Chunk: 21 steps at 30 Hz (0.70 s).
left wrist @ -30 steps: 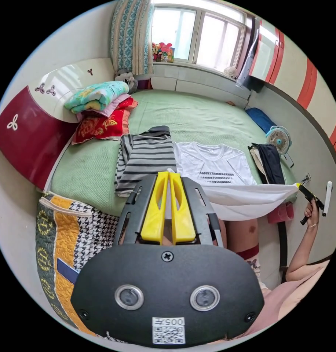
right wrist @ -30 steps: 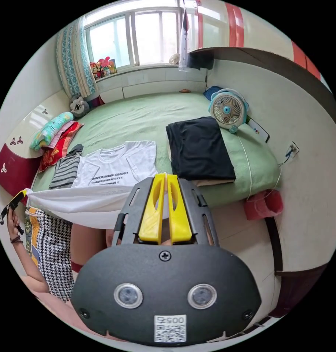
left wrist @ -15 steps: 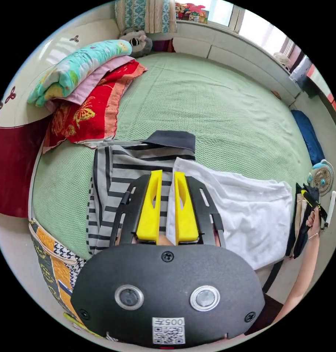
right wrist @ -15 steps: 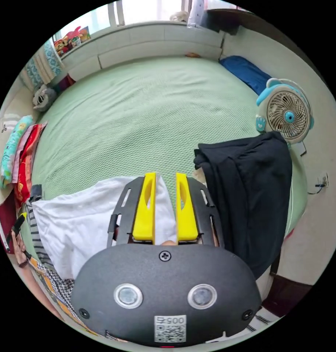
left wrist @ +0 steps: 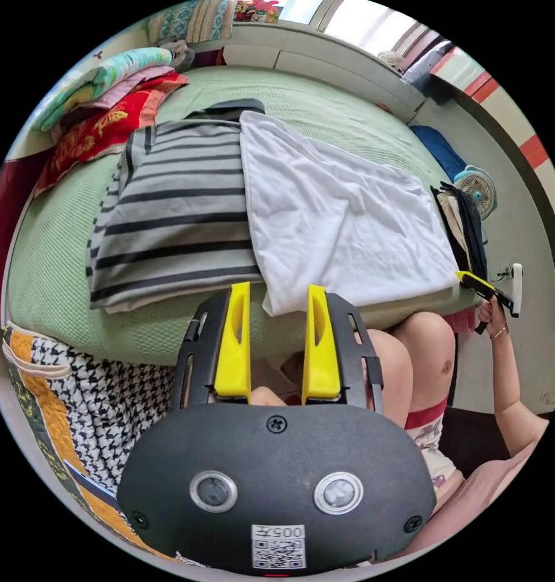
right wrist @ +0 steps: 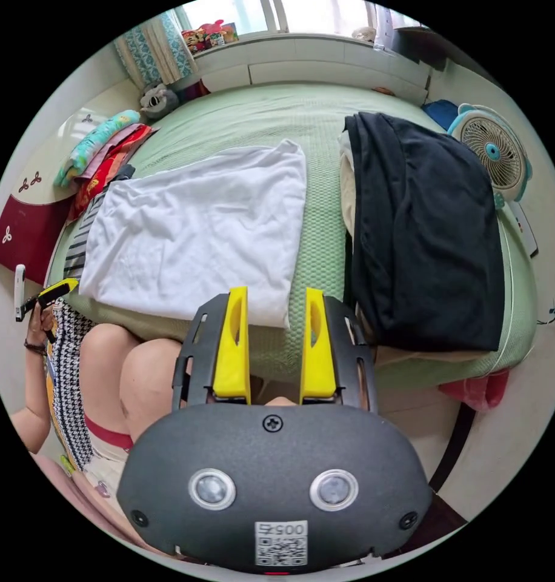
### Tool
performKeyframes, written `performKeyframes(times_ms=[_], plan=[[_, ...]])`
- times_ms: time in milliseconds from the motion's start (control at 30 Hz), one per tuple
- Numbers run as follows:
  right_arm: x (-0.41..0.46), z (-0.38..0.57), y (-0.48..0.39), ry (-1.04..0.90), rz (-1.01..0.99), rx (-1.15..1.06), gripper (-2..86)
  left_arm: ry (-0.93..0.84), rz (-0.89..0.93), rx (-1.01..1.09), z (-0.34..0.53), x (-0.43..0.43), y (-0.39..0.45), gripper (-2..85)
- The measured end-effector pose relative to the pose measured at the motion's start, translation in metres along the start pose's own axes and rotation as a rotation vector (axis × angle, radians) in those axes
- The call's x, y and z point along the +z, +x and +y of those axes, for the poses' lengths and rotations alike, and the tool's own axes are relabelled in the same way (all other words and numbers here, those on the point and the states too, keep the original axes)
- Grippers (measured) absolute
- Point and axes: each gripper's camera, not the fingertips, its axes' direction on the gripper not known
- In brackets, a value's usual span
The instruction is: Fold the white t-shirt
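The white t-shirt (left wrist: 338, 218) lies folded over on the green bed (left wrist: 59, 254), its near edge along the bed's front. My left gripper (left wrist: 277, 297) is open just in front of the shirt's near left corner, with nothing between its yellow fingers. In the right gripper view the same white t-shirt (right wrist: 199, 230) lies flat, and my right gripper (right wrist: 276, 300) is open at its near right corner, holding nothing. The right gripper (left wrist: 476, 282) also shows far right in the left gripper view, and the left gripper (right wrist: 56, 290) far left in the right gripper view.
A striped shirt (left wrist: 174, 206) lies left of the white one, partly under it. Dark folded clothes (right wrist: 423, 230) lie to the right, with a small fan (right wrist: 495, 148) behind. Bedding (left wrist: 96, 103) is stacked near the headboard. The person's knees (left wrist: 411, 357) are at the bed's front edge.
Both grippers carried the shirt's hem up over its top half, let go and opened. They have since drawn back to the bed's near edge, leaving the shirt folded.
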Motion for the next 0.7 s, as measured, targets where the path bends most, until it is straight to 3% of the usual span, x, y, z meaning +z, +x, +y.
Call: performKeyframes(times_ms=[100, 200, 300, 533, 700], plan=[[0.025, 0.004, 0.007, -0.041, -0.028, 0.042, 9.1, -0.038, 0.045, -0.019, -0.002, 0.043, 0.007, 12.0], [0.035, 0.004, 0.007, -0.053, -0.034, 0.082, 2.6, -0.065, -0.075, -0.071, -0.010, 0.070, 0.016, 5.0], [0.026, 0.009, -0.001, -0.018, 0.018, 0.065, -1.1, -0.035, -0.074, -0.081, -0.011, 0.069, 0.022, 2.7], [0.009, 0.048, 0.004, 0.031, 0.051, -0.005, -1.6, 0.015, -0.059, -0.028, 0.018, 0.054, 0.016, 1.3], [0.054, 0.091, 0.030, 0.019, 0.003, 0.088, -1.5, -0.043, -0.014, -0.101, 0.051, 0.104, -0.012, 0.7]])
